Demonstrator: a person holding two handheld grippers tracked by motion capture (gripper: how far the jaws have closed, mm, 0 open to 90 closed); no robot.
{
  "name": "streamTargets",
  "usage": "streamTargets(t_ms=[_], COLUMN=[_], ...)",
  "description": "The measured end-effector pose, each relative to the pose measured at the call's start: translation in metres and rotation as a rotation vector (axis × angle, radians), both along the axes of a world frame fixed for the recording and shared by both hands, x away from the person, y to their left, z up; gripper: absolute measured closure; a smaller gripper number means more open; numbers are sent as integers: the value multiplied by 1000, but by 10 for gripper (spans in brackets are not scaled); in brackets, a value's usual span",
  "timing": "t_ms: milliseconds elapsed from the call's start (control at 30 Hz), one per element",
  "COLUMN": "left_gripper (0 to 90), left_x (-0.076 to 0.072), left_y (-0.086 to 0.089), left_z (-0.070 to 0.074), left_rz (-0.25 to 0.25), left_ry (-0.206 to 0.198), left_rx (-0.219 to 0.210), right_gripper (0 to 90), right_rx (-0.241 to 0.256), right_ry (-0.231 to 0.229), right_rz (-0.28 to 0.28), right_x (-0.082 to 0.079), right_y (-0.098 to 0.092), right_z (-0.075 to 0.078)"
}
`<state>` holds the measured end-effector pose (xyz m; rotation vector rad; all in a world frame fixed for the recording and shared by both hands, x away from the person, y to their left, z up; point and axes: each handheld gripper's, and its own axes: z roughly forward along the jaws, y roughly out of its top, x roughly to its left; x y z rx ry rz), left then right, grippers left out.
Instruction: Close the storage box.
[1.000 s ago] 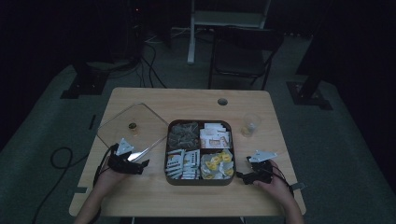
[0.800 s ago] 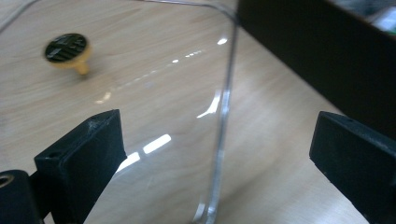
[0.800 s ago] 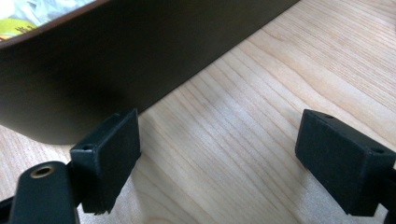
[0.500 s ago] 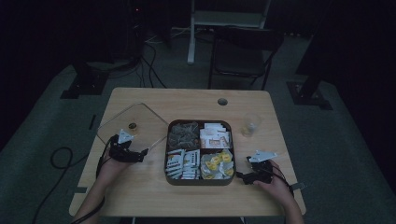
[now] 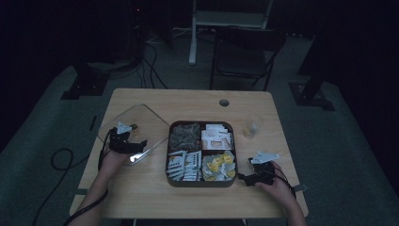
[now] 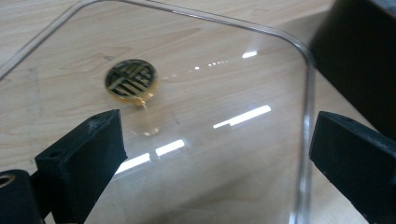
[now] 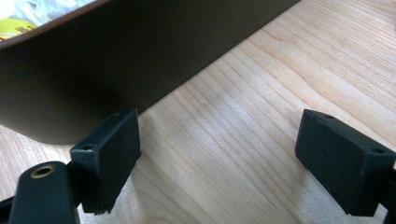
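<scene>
One clear lid (image 5: 134,127), one gold knob (image 6: 130,78)

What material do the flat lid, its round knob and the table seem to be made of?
The lid looks like clear glass or hard plastic: the wood grain shows through it and lamps reflect as bright streaks. Which of the two, I cannot tell. Its knob appears to be polished gold-coloured metal with a cut-out pattern. The table looks like pale wood or wood laminate, with matte straight grain.

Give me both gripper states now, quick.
Left gripper: open, jaws wide over the clear square plastic lid, gripping nothing.
Right gripper: open, empty, beside the dark brown compartment tray.
</scene>
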<state>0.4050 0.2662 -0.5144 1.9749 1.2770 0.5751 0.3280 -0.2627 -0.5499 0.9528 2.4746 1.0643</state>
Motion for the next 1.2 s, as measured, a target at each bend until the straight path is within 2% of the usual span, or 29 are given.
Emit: streamTargets(t_ms=[233, 433, 500, 567, 600, 667, 733, 867, 933, 1033, 1200], left_gripper=[52, 74, 78, 145, 146, 158, 170, 256, 302, 356, 439], left_x=[17, 33, 37, 41, 43, 46, 49, 53, 55, 57, 59], left_y=[7, 10, 12, 14, 14, 15, 15, 16, 15, 13, 9], left_z=[-5, -7, -10, -12, -13, -14, -15, -14, -15, -17, -17], left_rz=[82, 125, 135, 149, 155, 156, 154, 153, 157, 154, 143], left_ry=[-10, 15, 27, 32, 34, 40, 38, 42, 56, 62, 47], left_rx=[-23, 5, -1, -5, -6, -5, 15, -35, -11, -1, -27], right_gripper=[137, 137, 137, 137, 137, 137, 137, 137, 137, 137, 137], right_rx=[0, 0, 0, 0, 0, 0, 0, 0, 0, 0, 0], right_ry=[0, 0, 0, 0, 0, 0, 0, 0, 0, 0, 0], right_rz=[0, 0, 0, 0, 0, 0, 0, 0, 0, 0, 0], right_x=[0, 0, 0, 0, 0, 0, 0, 0, 0, 0, 0], right_y=[0, 0, 0, 0, 0, 0, 0, 0, 0, 0, 0], right_z=[0, 0, 0, 0, 0, 0, 0, 0, 0, 0, 0])
